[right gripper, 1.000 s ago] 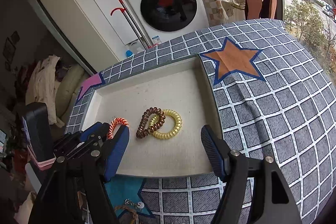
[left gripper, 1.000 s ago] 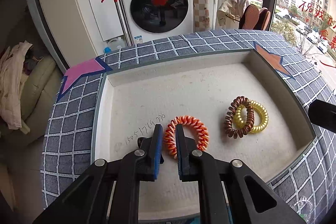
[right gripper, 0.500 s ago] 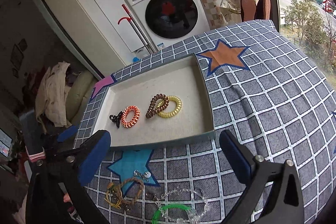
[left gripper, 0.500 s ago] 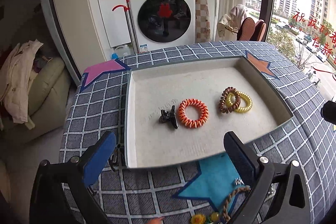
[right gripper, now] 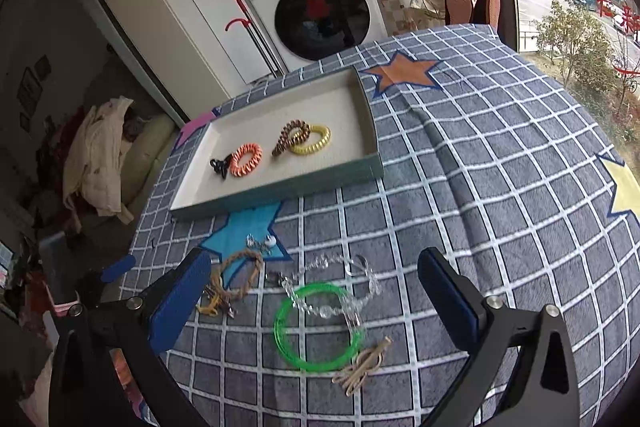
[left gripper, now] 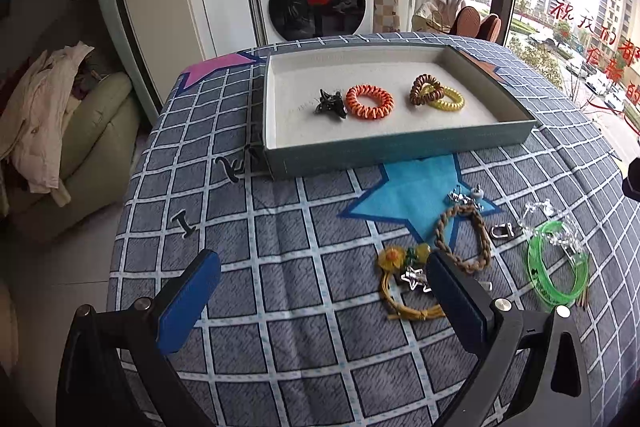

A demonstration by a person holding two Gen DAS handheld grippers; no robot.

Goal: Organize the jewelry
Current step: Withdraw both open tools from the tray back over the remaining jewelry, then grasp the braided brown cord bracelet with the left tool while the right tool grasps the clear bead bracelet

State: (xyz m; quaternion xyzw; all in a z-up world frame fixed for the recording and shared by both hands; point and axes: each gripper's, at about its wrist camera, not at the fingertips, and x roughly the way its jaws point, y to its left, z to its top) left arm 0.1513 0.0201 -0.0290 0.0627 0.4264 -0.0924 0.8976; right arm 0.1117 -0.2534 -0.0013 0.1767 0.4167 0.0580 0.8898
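On the bench, a black claw clip (left gripper: 331, 103) and coil hair ties (left gripper: 369, 102) are laid in the tray (left gripper: 400, 148). Nearer, bracelets are heaped; the green bangle (right gripper: 318, 327) is tangled with a crystal chain (right gripper: 332, 283), so both could be dragged together. Left gripper (left gripper: 320, 291) and right gripper (right gripper: 316, 287) are held with jaws wide apart, empty.

Pulled back from the tray (left gripper: 400, 151) and spread wide: left claw (left gripper: 320, 291), a second ago pinched near the orange spiral hair tie (left gripper: 369, 101). Left lying beside that tie: a black claw clip (left gripper: 330, 104). Drawn back too, right claw (right gripper: 316, 291), now above the green bangle (right gripper: 316, 327).
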